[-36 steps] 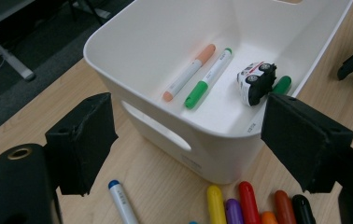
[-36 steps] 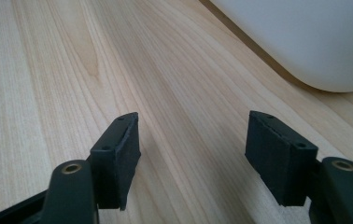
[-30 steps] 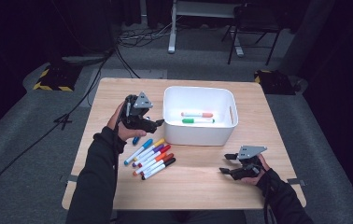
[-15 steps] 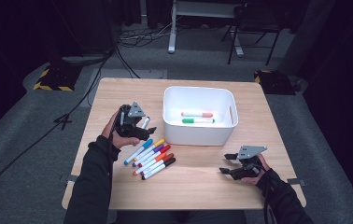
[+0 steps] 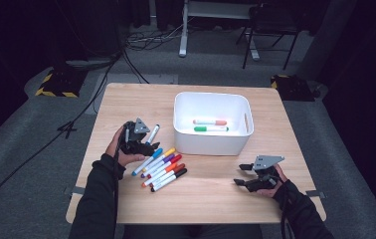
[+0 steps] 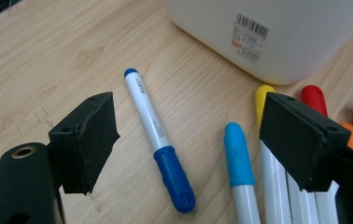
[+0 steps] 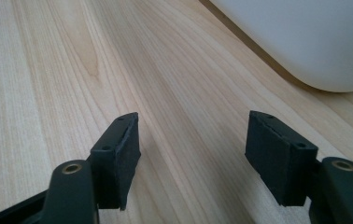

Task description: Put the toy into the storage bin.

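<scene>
Overhead light falls on the pale wooden table (image 5: 126,104) and leaves the grey floor and the room behind it nearly black. The high view is soft and slightly grainy, with fine detail lost. The white plastic bin (image 5: 211,144) reads bright, close to overexposed on its rim. In the left gripper view, the dark-blue-capped white marker (image 6: 158,140) is sharp and casts a short, soft shadow; the near black jaws are slightly blurred. In the right gripper view, the wood grain is crisp mid-frame, and the bin wall (image 7: 305,37) is smooth and defocused.

Dim room, grey carpet (image 5: 22,149), black cables (image 5: 141,42), dark chair (image 5: 268,30) behind wooden table (image 5: 126,99)
</scene>
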`<state>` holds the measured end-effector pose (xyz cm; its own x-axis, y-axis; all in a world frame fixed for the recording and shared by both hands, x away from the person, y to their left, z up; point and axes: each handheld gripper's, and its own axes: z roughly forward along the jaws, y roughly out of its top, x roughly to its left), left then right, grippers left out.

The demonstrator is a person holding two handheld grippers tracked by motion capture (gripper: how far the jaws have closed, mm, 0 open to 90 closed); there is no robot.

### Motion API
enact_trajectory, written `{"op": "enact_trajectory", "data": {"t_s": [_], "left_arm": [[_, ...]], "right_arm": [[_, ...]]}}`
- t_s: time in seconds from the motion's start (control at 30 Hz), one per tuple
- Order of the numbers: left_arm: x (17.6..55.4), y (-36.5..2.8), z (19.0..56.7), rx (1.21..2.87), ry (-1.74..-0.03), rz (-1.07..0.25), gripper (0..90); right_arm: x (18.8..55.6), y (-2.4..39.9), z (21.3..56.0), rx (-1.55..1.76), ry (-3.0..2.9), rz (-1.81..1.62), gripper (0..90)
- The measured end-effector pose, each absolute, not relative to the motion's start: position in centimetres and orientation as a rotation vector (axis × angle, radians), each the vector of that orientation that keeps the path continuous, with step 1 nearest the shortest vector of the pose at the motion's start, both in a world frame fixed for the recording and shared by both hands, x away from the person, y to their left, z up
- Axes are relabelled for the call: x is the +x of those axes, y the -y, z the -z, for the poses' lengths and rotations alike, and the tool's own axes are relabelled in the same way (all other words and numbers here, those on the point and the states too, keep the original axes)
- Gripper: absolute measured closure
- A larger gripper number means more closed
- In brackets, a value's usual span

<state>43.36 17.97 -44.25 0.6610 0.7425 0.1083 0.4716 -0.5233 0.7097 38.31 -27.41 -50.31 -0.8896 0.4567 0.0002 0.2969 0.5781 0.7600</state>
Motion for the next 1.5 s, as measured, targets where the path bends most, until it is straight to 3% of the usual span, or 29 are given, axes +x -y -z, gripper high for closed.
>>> {"op": "enact_trajectory", "data": {"t_s": [0.57, 1.17, 1.5], "left_arm": [[43.6, -18.9, 48.0, 2.235, -1.099, -0.509, 26.3], [43.6, -19.2, 49.4, 2.183, -1.175, -0.535, 37.2], [43.4, -19.9, 49.7, 2.133, -1.157, -0.450, 62.4]], "right_arm": [[38.3, 27.4, 50.3, 0.630, -2.613, -1.204, 35.4], [38.4, 27.5, 50.3, 0.628, -2.615, -1.203, 35.4], [38.3, 27.5, 50.3, 0.625, -2.615, -1.203, 35.5]]}}
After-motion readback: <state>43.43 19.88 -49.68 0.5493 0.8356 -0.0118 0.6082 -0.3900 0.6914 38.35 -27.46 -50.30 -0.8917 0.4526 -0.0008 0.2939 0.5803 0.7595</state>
